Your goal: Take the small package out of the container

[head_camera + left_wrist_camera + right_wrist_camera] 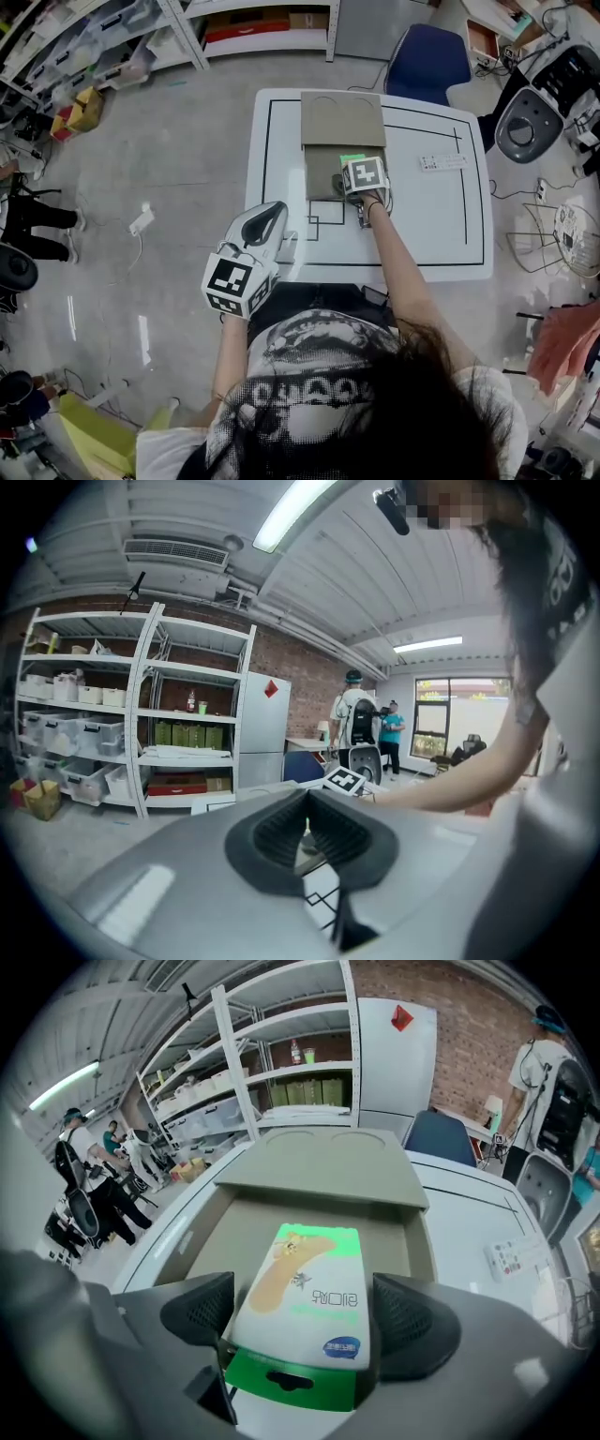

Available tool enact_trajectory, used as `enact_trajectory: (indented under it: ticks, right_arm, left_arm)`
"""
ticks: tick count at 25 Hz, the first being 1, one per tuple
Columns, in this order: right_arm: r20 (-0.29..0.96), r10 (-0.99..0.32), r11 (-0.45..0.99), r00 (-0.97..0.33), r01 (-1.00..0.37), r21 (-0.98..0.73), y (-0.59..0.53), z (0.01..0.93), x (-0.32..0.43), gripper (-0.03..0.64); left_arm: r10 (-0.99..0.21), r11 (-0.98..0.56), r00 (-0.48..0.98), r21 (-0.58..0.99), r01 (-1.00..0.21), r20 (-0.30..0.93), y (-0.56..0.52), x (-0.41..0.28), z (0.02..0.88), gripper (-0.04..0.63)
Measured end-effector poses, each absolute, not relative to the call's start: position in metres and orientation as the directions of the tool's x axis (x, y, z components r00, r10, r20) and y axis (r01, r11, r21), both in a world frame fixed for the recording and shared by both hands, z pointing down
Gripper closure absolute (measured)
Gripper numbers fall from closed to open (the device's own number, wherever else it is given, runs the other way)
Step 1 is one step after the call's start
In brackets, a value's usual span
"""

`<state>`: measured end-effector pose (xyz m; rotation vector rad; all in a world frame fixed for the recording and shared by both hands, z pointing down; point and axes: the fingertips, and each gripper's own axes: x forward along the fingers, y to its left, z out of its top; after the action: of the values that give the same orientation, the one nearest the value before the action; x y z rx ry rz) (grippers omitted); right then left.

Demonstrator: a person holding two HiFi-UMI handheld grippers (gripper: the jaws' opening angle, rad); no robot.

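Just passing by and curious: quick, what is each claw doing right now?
Left claw: closed, nothing in it.
Right claw: open, with the bandage package lying between its pads, not gripped.

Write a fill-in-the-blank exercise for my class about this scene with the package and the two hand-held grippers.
The small package lies between the open jaws of the ___ hand-held gripper.
Its near end, with the hang hole, is ___.
The container stands on a ___ table.
The left hand-held gripper holds ___.
Missing words: right; green; white; nothing.
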<state>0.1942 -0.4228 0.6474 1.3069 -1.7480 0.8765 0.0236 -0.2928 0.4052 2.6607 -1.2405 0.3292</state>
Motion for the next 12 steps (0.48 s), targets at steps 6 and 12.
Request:
enact_trajectory:
  ticks: [6, 12]
  right_arm:
    - [0.889, -0.44, 0.245, -0.124, -0.969, -0.013, -0.4226, 0.6474, 0.2, 0.21]
    - [0.871, -0.46, 0.298, -0.171, -0.954, -0.03, -0.4172, 0.6462, 0.2013, 0.218]
  left_arm:
    - [-0.731, -0.625, 0.618, 0.078, -0.776, 0.289, -0.2936, 0.0244, 0.4083, 0.595]
    - [-0.735, -0.619, 0.612, 0.08, -0.782, 0.292, -0.2899, 0.027, 0.4097, 0.595]
